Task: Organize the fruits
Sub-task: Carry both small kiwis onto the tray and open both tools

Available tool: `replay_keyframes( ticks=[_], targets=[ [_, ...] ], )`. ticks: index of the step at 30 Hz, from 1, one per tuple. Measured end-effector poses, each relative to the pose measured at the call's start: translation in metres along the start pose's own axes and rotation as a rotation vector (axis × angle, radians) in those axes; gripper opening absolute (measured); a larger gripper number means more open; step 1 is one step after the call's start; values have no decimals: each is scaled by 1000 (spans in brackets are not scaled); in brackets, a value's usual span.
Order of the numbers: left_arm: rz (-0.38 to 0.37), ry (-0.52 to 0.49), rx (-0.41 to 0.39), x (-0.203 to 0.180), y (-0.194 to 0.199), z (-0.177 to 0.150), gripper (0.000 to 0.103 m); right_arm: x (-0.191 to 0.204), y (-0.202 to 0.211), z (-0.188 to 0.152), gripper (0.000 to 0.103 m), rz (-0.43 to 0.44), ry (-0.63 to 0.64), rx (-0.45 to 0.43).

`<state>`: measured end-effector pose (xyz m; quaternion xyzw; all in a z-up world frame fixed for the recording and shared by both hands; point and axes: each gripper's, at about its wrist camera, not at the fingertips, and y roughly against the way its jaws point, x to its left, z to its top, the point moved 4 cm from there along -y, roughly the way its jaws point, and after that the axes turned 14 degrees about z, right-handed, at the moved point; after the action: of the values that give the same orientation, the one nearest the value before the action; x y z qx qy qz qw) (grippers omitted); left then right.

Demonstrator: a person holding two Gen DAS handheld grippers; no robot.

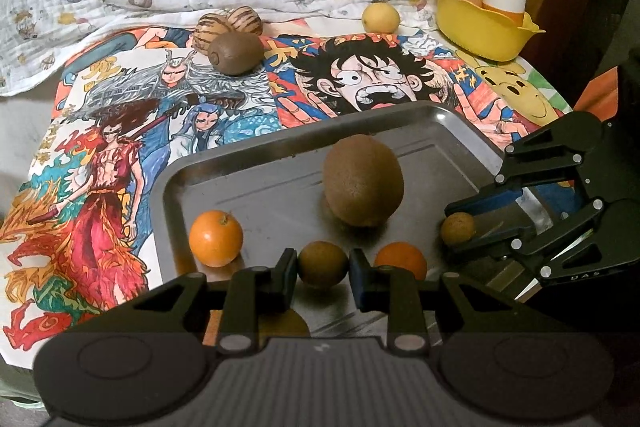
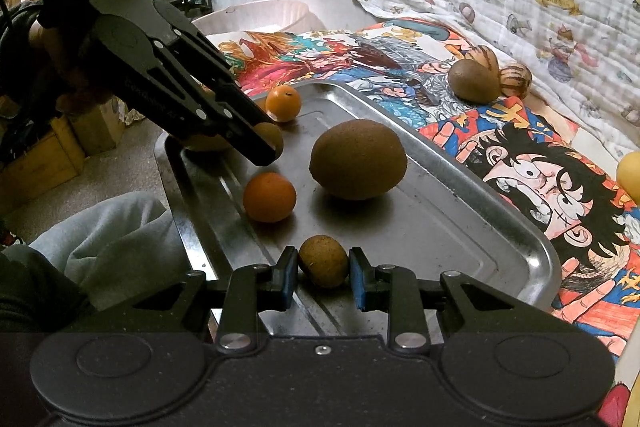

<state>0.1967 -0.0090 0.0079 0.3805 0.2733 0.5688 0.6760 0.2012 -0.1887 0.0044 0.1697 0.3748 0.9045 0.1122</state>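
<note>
Left wrist view shows the left gripper (image 1: 323,269) and right gripper (image 1: 460,225) each pinching a small brown fruit (image 1: 322,263) over the steel tray (image 1: 240,163), seemingly to group like fruits.

Kiwi (image 1: 363,181), oranges (image 1: 216,237), brown fruits (image 1: 323,263) — all on tray (image 1: 248,163).
</note>
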Motion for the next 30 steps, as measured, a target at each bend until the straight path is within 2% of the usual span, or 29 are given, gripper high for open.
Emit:
replay_keyframes(
  ticks=[6, 8, 11, 13, 19, 24, 30],
  targets=[
    [-3, 4, -2, 0, 0, 0, 32, 0, 1, -2, 32, -9, -13, -13],
    [-2, 5, -3, 0, 0, 0, 36, 0, 3, -3, 34, -11, -18, -17],
    [-1, 9, -8, 0, 2, 1, 49, -1, 6, -4, 45, -12, -38, -31],
    [3, 13, -15, 0, 5, 0, 64, -3, 9, -5, 53, -8, -59, -46],
    [15, 9, -63, 0, 23, -4, 87, -1, 20, -6, 73, 3, -91, -84],
    [42, -22, -108, -4, 39, -12, 98, 6, 23, -7, 85, 5, -88, -92],
    [73, -82, -121, -6, 54, -26, 101, 11, 28, -10, 98, -5, -89, -84]
  ],
)
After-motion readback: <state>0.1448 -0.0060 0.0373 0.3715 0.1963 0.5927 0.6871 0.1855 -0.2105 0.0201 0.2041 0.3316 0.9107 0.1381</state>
